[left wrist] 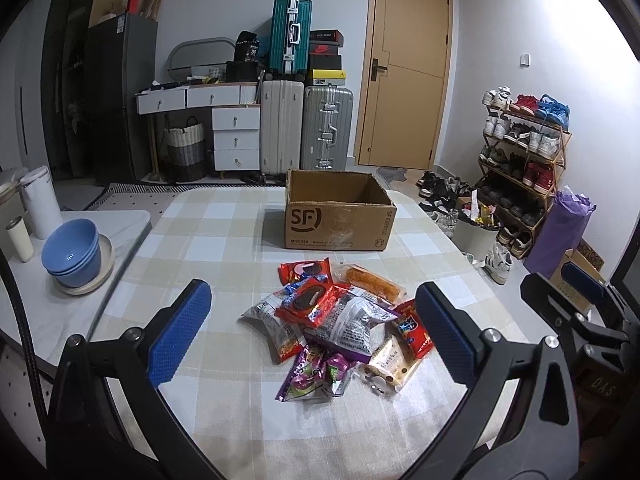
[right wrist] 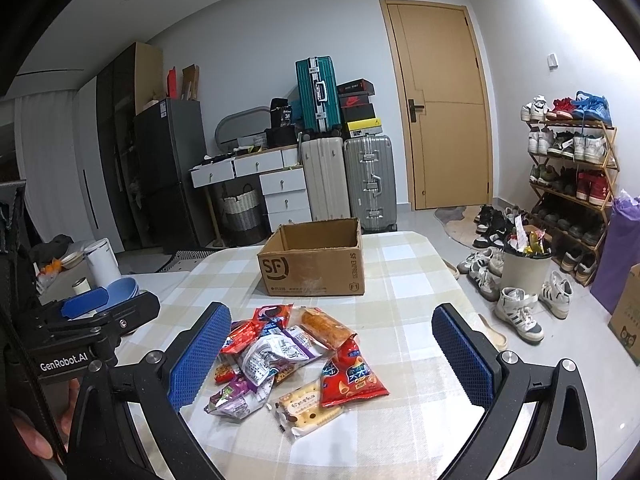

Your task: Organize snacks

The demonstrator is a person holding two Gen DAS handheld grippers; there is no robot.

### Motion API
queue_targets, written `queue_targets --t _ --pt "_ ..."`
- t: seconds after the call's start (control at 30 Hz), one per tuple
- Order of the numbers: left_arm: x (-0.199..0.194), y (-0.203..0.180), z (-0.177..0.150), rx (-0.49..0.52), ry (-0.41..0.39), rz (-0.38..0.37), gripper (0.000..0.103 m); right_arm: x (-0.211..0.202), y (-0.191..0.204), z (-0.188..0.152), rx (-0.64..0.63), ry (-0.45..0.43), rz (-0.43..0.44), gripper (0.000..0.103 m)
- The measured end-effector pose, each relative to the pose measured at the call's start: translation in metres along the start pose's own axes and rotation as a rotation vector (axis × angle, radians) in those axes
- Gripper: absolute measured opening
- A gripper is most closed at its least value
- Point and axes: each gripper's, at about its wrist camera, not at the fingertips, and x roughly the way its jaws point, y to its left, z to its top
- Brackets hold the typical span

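I see the left gripper (left wrist: 314, 334) and right gripper (right wrist: 332, 354), both spread wide and empty, above the pile of colourful foil snack packets (left wrist: 334, 320) on the checked-cloth bench (left wrist: 208, 240); the open brown cardboard box (left wrist: 340, 212) stands beyond.

A loose heap of snack packets (left wrist: 332, 320), red, silver, purple and clear wrappers overlapping, lies mid-table on the checked tablecloth (left wrist: 224, 240). Toward the far edge, apart from the heap, stands an open, empty brown cardboard box (left wrist: 340, 216), upright.

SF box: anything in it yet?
Looks empty: the cardboard box stands open-topped, only bare inner walls visible; its floor is hidden. The snacks lie outside.
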Motion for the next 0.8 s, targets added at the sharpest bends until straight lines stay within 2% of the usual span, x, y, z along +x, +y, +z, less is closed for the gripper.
queue_targets --t 0.8 --pt "0.0022 0.0049 -0.0024 -0.003 0.009 0.0 0.102 0.0043 -0.0027 -0.005 0.009 0.021 0.002 0.102"
